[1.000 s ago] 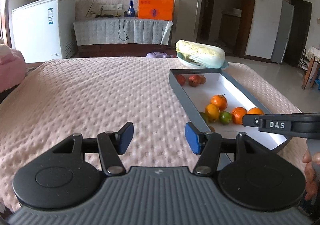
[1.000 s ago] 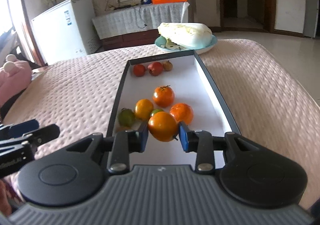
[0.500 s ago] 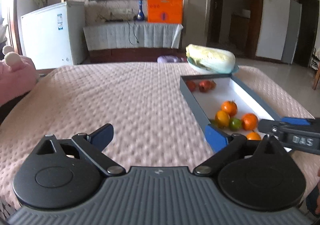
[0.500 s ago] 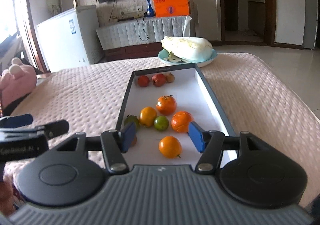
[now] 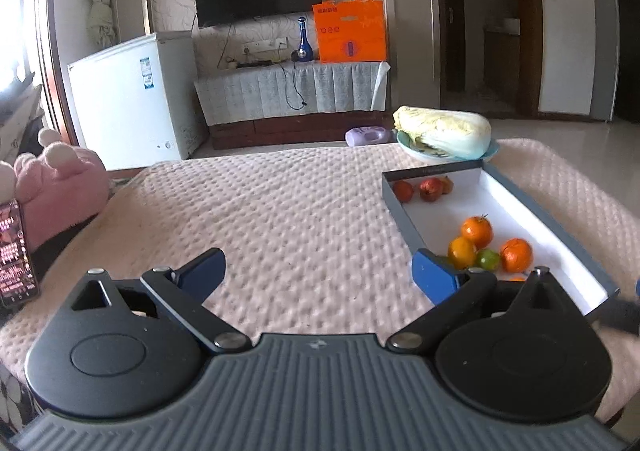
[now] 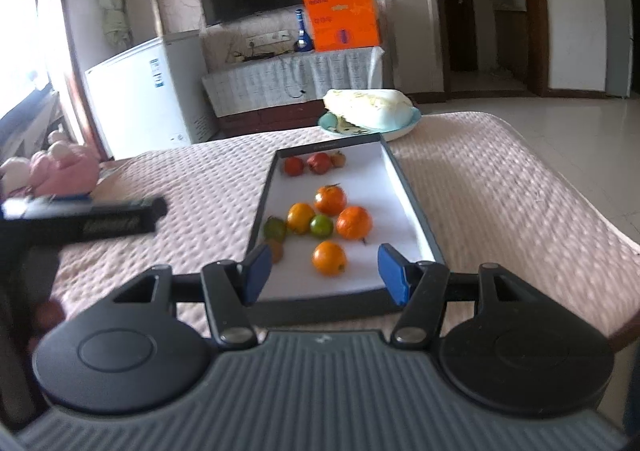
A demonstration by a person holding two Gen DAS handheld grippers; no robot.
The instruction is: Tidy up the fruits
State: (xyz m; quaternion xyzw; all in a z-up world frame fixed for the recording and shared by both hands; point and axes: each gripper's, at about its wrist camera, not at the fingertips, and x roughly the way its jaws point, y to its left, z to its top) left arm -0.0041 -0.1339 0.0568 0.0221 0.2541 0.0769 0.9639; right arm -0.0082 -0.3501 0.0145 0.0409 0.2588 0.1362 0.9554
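A dark-rimmed tray (image 6: 412, 191) with a white floor lies on the pink cloth. It holds several oranges and green citrus mid-way and three small red fruits (image 6: 320, 163) at its far end. One orange (image 6: 329, 258) rests alone near the tray's near end. My right gripper (image 6: 326, 271) hovers open just short of that end; the orange shows in the gap, untouched by the pads. My left gripper (image 5: 320, 271) is open wide over bare cloth left of the tray (image 5: 400, 211), with nothing between its fingers. In that view the oranges (image 5: 476, 231) lie past its right finger.
A cabbage (image 6: 370, 107) on a blue plate sits beyond the tray's far end. A pink plush toy (image 5: 60, 179) and a lit phone (image 5: 14, 251) are at the table's left edge. The pink dotted cloth (image 5: 300, 211) covers the table. A white freezer stands behind.
My right gripper let go of the orange, which now lies in the tray, and drew back with its jaws apart. My left gripper opened wide and tilted up a little.
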